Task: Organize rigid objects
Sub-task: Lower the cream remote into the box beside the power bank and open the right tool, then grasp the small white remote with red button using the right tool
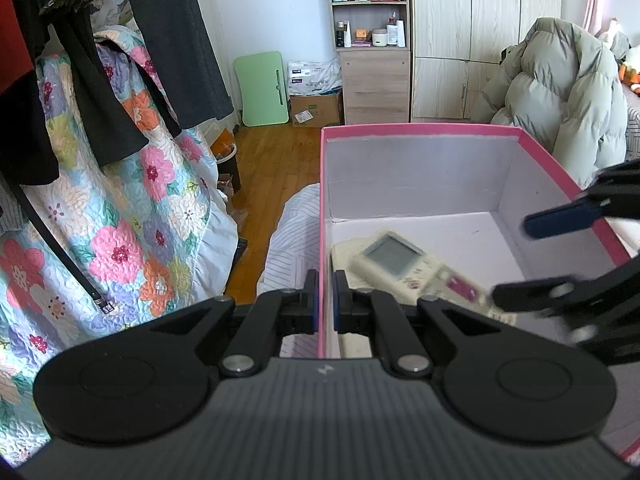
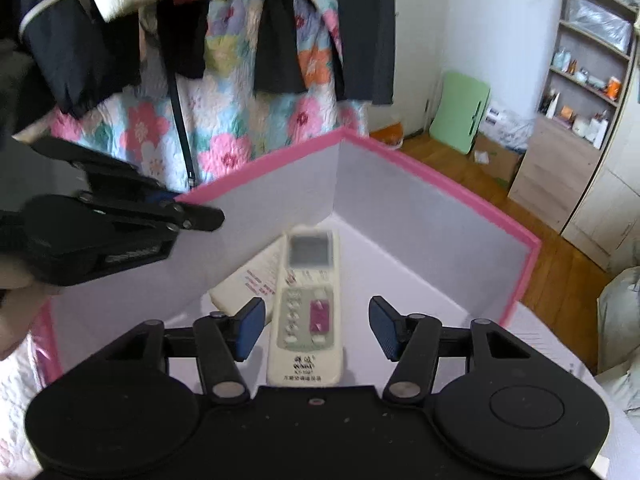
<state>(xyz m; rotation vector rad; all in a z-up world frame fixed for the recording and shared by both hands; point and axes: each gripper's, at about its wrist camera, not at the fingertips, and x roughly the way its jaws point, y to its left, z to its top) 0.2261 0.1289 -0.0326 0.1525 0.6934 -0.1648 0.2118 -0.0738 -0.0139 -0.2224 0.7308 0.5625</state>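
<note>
- Cream plastic remote (image 2: 306, 312) lies flat on the white floor of the pink-rimmed box (image 2: 440, 178); it has a grey screen, pale buttons and a magenta panel.
- It rests partly on a second pale remote (image 1: 344, 256) beneath it.
- My right gripper (image 2: 316, 328) hangs over the box with its blue pads (image 2: 250, 330) spread apart, one on either side of the remote, not touching it.
- My left gripper (image 1: 326, 300) pinches the box's left wall, one pad on each face.
</note>
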